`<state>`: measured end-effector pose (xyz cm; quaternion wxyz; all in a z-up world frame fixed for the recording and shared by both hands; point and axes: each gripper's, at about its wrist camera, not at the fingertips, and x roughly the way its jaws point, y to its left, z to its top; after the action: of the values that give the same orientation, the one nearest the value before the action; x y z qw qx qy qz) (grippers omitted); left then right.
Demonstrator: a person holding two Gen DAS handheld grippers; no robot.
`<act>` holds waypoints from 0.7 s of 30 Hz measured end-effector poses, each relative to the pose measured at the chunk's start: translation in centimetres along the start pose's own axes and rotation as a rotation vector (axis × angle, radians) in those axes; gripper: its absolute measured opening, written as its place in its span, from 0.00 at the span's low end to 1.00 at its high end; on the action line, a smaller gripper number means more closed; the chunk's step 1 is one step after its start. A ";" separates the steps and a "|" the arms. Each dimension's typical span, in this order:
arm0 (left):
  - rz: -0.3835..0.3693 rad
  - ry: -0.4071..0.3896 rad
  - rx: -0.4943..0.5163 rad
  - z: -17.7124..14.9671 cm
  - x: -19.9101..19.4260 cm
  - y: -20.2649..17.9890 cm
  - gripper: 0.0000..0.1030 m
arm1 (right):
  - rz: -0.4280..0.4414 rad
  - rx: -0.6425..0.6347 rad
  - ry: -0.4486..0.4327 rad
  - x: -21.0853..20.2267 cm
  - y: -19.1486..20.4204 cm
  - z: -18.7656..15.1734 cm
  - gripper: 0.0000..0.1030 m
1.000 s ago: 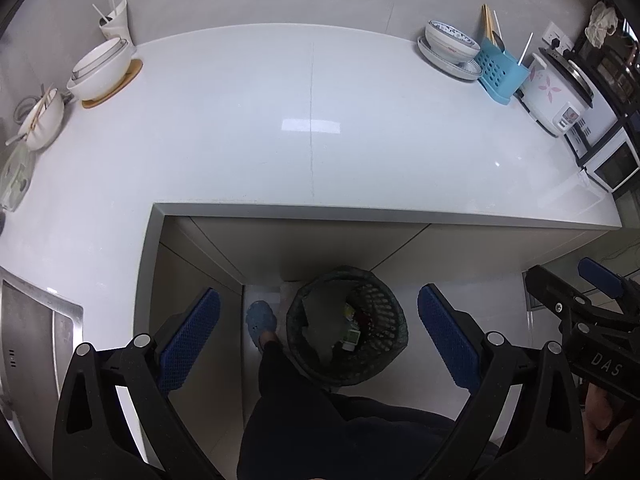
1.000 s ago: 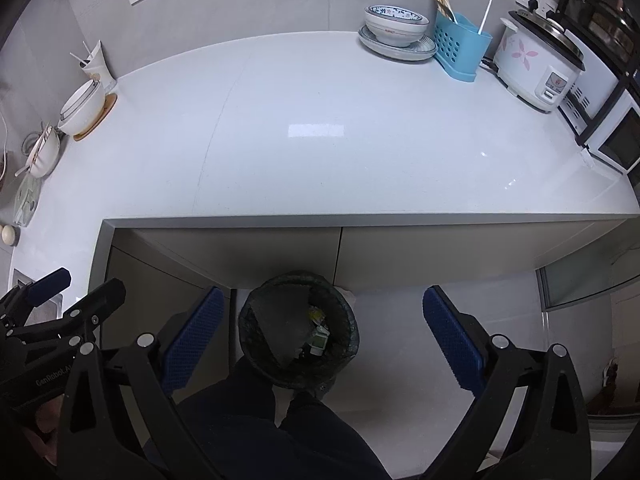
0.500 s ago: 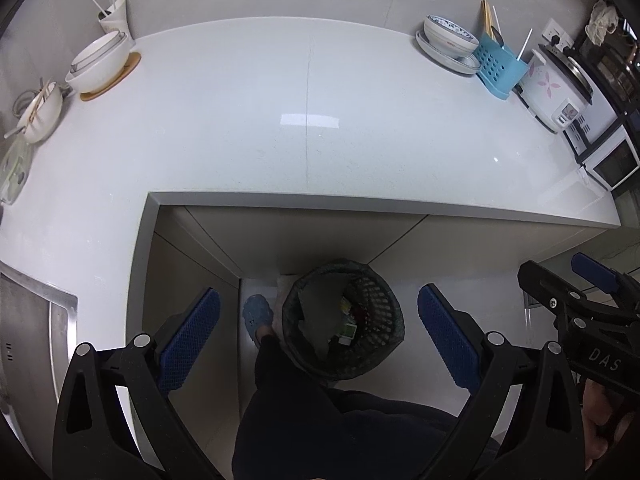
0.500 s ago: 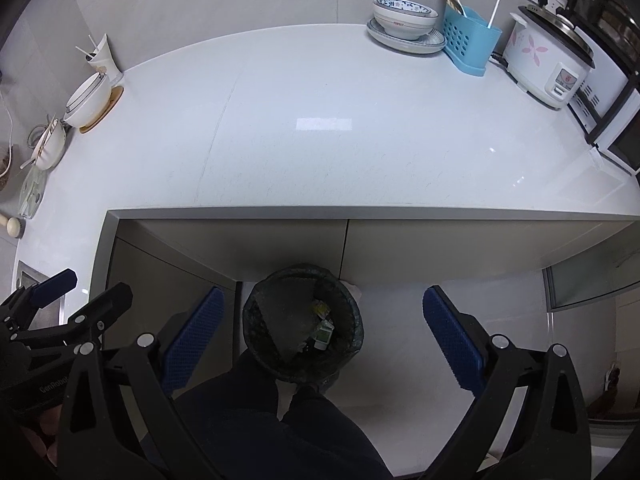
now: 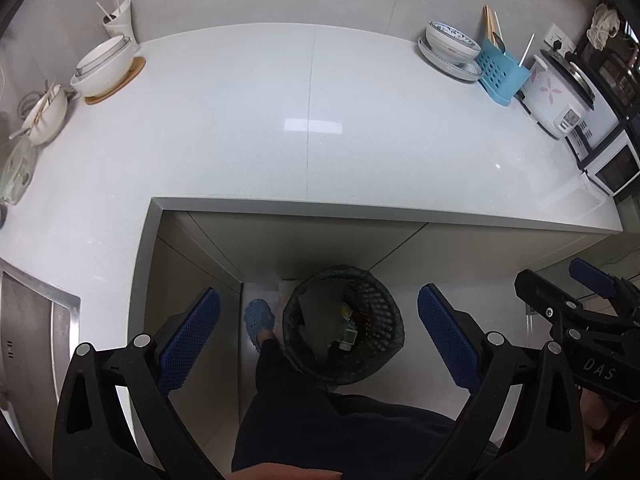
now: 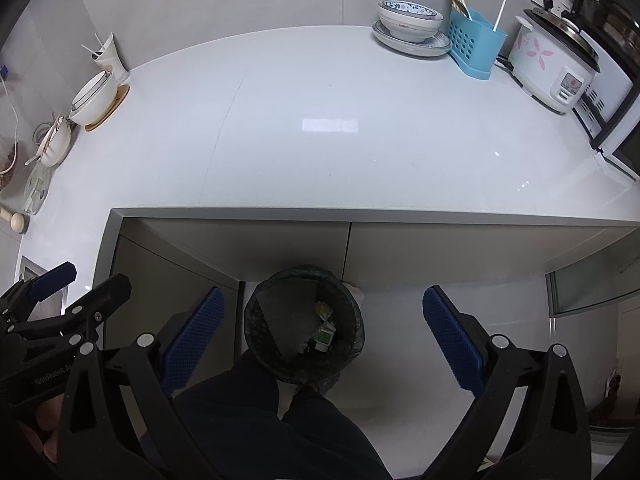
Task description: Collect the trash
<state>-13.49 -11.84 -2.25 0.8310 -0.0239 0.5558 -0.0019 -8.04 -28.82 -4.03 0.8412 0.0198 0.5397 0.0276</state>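
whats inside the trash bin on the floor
The bin holds a dark liner and a few small wrappers or cartons, yellow, green and white, lying near the middle. What they are is too small to tell, and anything beneath them or under the liner folds is hidden.

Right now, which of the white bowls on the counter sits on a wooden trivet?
The big white bowl at the back left, beside the white cup of sticks. The patterned bowl sits on a plate; the bowl with chopsticks has no trivet.

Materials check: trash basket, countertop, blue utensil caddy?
Trash basket: dark lattice wall, likely plastic, with a dark liner bag. Countertop: glossy white, stone or solid surface judging by the glare and seam. Blue utensil caddy: moulded plastic, perforated with round holes.
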 end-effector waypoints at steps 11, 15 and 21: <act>0.017 0.006 0.004 0.3 0.2 -0.5 0.94 | 0.007 0.001 0.010 0.4 -0.2 0.2 0.93; 0.023 0.003 0.013 0.4 0.2 -0.7 0.94 | 0.013 0.002 0.015 0.6 -0.4 0.3 0.93; 0.022 0.012 0.012 0.4 0.4 -0.7 0.94 | 0.016 -0.006 0.025 0.9 -0.3 0.2 0.93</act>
<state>-13.01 -12.58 -2.41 0.8278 -0.0128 0.5608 0.0036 -7.46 -29.05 -4.74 0.8342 0.0213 0.5499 0.0364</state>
